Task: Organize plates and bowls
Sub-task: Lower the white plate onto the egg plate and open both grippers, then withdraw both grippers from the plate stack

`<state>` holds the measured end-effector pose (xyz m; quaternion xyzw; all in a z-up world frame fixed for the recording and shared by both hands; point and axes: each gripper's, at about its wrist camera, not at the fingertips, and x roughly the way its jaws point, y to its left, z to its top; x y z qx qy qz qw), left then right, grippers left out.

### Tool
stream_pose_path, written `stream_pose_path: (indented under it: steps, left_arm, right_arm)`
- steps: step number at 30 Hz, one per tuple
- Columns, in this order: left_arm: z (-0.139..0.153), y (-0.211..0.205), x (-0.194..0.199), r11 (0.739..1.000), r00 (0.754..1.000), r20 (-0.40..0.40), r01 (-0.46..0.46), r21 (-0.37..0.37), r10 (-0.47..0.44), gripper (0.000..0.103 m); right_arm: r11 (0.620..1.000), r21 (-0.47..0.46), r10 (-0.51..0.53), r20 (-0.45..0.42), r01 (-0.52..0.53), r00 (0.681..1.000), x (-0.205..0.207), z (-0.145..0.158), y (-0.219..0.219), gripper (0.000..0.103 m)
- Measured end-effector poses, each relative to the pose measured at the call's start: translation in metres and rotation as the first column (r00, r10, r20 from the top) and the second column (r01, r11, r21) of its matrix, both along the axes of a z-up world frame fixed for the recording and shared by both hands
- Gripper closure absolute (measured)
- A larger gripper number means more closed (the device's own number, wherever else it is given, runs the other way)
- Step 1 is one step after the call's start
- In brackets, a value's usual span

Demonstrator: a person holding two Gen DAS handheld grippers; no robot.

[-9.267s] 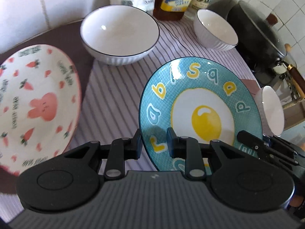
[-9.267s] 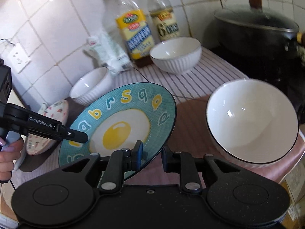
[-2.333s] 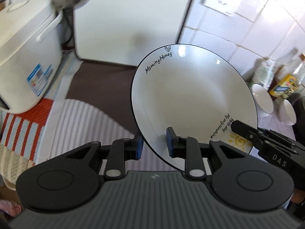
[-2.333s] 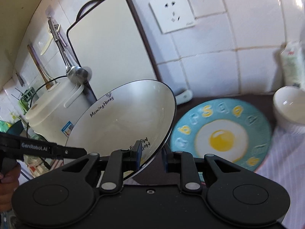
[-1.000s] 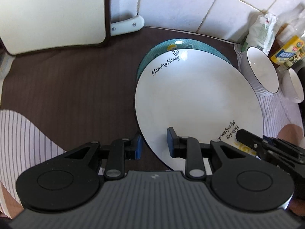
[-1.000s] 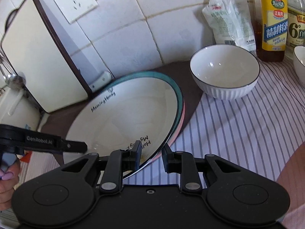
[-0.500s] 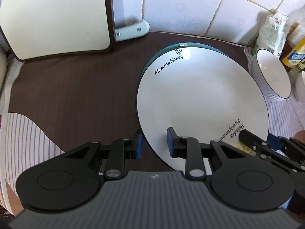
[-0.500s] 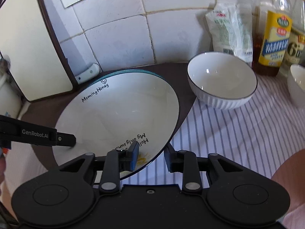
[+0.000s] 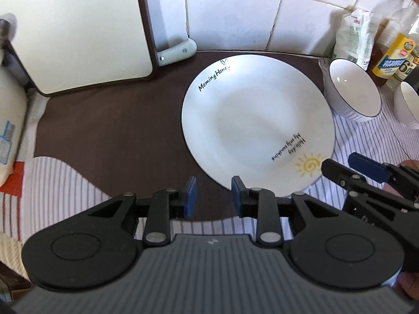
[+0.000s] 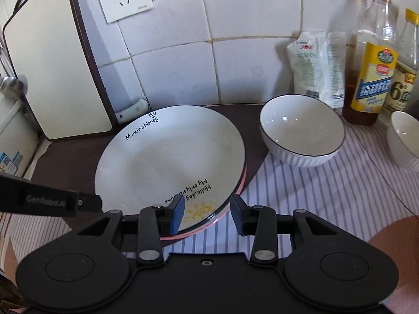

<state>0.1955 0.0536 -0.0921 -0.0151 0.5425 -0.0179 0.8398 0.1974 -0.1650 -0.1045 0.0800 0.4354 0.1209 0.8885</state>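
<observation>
A white "Morning Honey" plate (image 9: 251, 128) lies on top of a plate stack on the brown mat; it also shows in the right wrist view (image 10: 170, 167), with a pink rim (image 10: 242, 183) peeking out below. My left gripper (image 9: 213, 192) is open and empty, just off the plate's near edge. My right gripper (image 10: 207, 213) is open, its jaws either side of the plate's near rim without holding it. A white ribbed bowl (image 9: 352, 94) (image 10: 301, 136) stands right of the stack, a second bowl (image 9: 406, 107) (image 10: 404, 140) beyond it.
A cutting board (image 9: 76, 31) (image 10: 52, 65) leans on the tiled wall at the left. A bag (image 10: 318, 65) and oil bottles (image 10: 373, 60) stand at the back right. A white appliance (image 9: 7, 120) sits at the far left. The striped cloth (image 10: 327, 196) covers the counter.
Both grippers have let go of the white plate, which now rests on the stack. Both have opened and drawn back a little from its rim.
</observation>
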Motion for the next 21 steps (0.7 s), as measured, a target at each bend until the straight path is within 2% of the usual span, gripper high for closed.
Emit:
stream_pose_path:
  steps: [6,8,11,12,17,21]
  left_arm:
    - [0.025,-0.007,-0.024,1.0,1.0,0.0,-0.003,0.0,0.003,0.062]
    - [0.034,-0.011,-0.032,1.0,1.0,0.006,0.002,-0.004,-0.002,0.06]
    - [0.049,-0.017,-0.046,1.0,1.0,0.014,0.014,-0.012,-0.014,0.052]
    - [0.053,-0.02,-0.051,1.0,1.0,0.018,0.025,-0.014,-0.025,0.052]
    - [0.071,-0.038,-0.075,0.998,0.998,0.026,0.062,-0.001,-0.062,0.04]
    - [0.08,-0.054,-0.091,0.996,0.996,0.025,0.087,0.01,-0.087,0.037]
  right_arm:
    - [0.999,0.031,0.014,0.006,-0.014,1.0,-0.019,0.021,-0.019,0.054]
    - [0.999,0.032,0.02,0.014,-0.02,1.0,-0.027,0.029,-0.027,0.05]
    - [0.999,0.043,0.03,0.023,-0.031,0.999,-0.04,0.043,-0.038,0.042]
    - [0.999,0.033,0.036,-0.015,-0.035,0.999,-0.043,0.047,-0.04,0.041]
    - [0.999,0.028,0.029,0.011,-0.029,1.0,-0.065,0.069,-0.056,0.034]
    - [1.0,0.003,0.03,0.03,-0.03,0.999,-0.08,0.08,-0.069,0.031]
